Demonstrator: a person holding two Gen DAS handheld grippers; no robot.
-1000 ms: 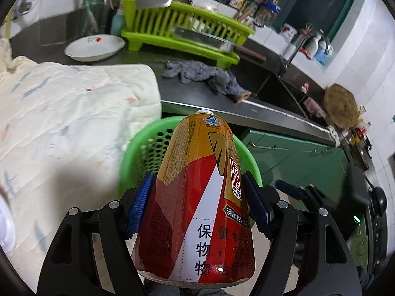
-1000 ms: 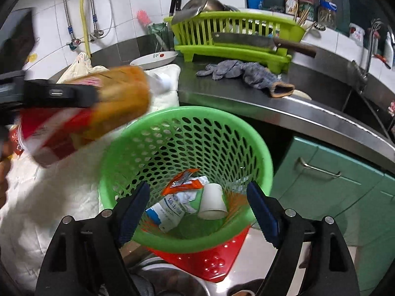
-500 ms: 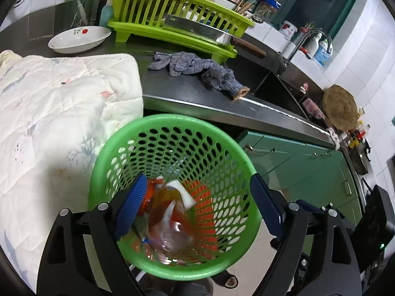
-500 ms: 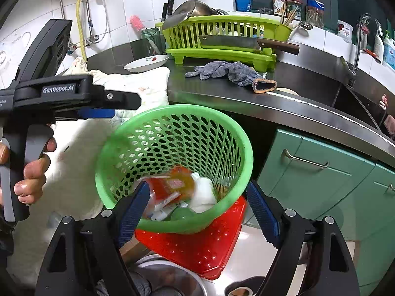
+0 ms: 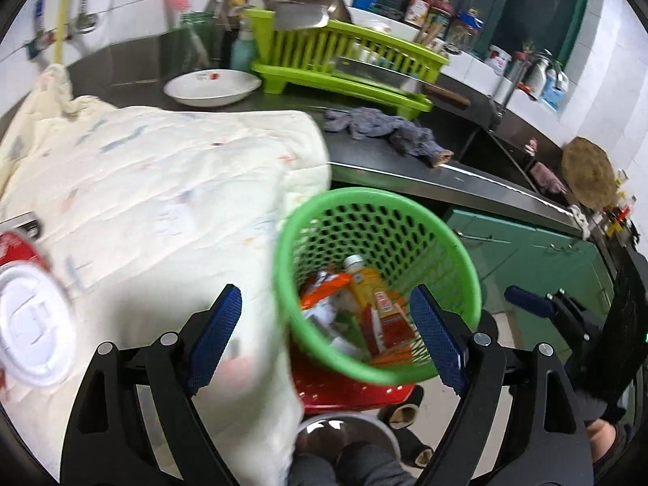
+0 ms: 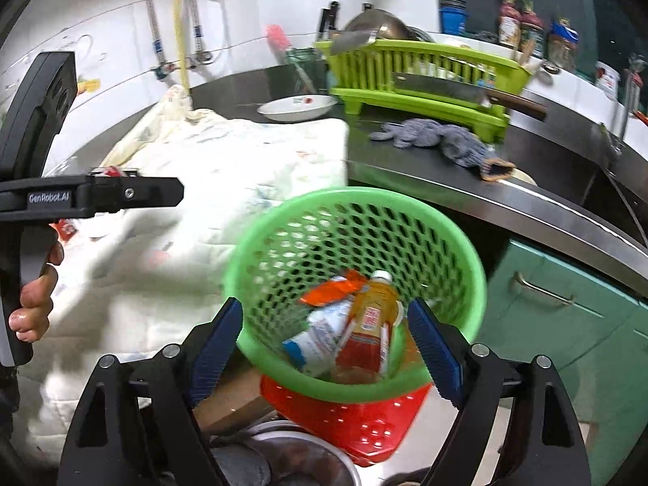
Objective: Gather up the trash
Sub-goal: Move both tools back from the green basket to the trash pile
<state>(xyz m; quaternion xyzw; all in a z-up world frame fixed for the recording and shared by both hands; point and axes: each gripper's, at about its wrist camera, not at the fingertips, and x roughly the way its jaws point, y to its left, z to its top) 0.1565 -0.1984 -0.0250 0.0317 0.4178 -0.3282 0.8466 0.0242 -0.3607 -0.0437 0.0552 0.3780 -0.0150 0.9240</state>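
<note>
The left claw [image 5: 326,338] stood open with nothing between its pads. The right claw [image 6: 328,348] was opening, and its pads pressed on nothing. The green basket [image 6: 465,267] stood nested on a red basket [image 6: 356,417], just beside the front edge of the table [image 6: 526,198]. The orange-and-red bottle [image 6: 366,324] lay inside the green basket with a wrapper [image 6: 332,289]. A red-and-white cup [image 5: 28,324] rested on the quilted cloth [image 5: 162,178].
</note>
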